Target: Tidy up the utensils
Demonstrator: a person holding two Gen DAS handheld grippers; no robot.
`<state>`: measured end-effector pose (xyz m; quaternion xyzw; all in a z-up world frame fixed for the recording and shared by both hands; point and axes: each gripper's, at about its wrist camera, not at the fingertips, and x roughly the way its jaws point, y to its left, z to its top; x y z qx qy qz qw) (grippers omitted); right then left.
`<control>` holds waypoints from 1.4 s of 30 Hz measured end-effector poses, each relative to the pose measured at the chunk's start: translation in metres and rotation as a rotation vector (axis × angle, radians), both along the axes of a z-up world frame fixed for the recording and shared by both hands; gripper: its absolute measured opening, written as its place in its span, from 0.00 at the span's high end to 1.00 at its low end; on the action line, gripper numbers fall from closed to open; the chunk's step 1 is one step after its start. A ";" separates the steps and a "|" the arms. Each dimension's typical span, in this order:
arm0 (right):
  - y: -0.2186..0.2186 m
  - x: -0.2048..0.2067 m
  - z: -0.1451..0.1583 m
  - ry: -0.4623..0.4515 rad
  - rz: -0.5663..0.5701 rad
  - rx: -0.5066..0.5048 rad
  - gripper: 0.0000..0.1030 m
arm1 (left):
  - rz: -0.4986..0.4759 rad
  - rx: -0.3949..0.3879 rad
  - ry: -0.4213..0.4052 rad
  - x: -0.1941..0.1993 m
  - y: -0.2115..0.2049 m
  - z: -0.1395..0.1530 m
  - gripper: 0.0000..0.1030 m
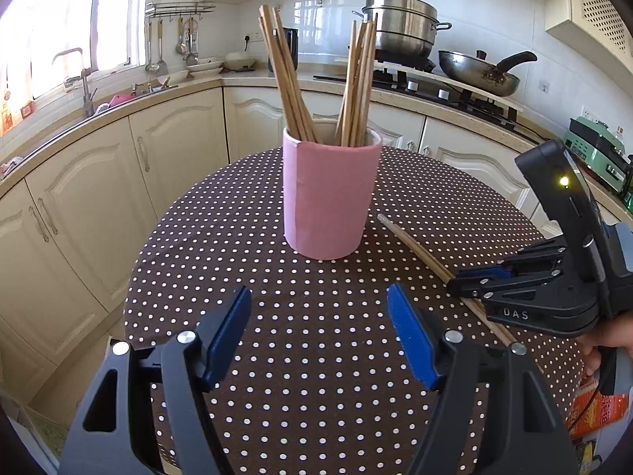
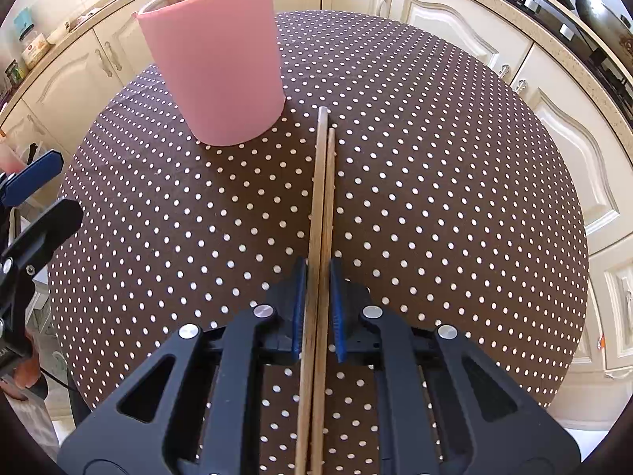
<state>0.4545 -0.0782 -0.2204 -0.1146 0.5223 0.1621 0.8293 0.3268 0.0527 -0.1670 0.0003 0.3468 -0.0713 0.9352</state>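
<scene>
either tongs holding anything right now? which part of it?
Right tongs are shut on the pair of chopsticks lying on the table, gripping them partway along their length, nearer the end away from the pink cup. Left tongs open, empty.

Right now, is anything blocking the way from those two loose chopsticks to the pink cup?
Nothing visible. The right tool is shut on the two chopsticks, and only bare dotted tablecloth separates them from the pink cup. Chopsticks already standing inside leave a gap.
</scene>
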 end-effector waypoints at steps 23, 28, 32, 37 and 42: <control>-0.068 -0.021 0.001 0.039 0.058 0.114 0.88 | 0.034 0.004 0.149 0.031 -0.053 -0.016 0.32; -0.077 -0.015 0.004 0.058 0.074 0.138 0.88 | 0.072 0.009 0.204 0.042 -0.063 -0.024 0.32; -0.083 -0.008 0.006 0.071 0.079 0.166 0.88 | 0.089 0.015 0.238 0.048 -0.068 -0.030 0.32; -0.082 -0.003 0.007 0.081 0.084 0.184 0.88 | 0.102 0.012 0.261 0.054 -0.070 -0.034 0.32; -0.089 -0.001 0.005 0.100 0.071 0.228 0.88 | 0.104 -0.028 0.300 0.062 -0.066 -0.036 0.32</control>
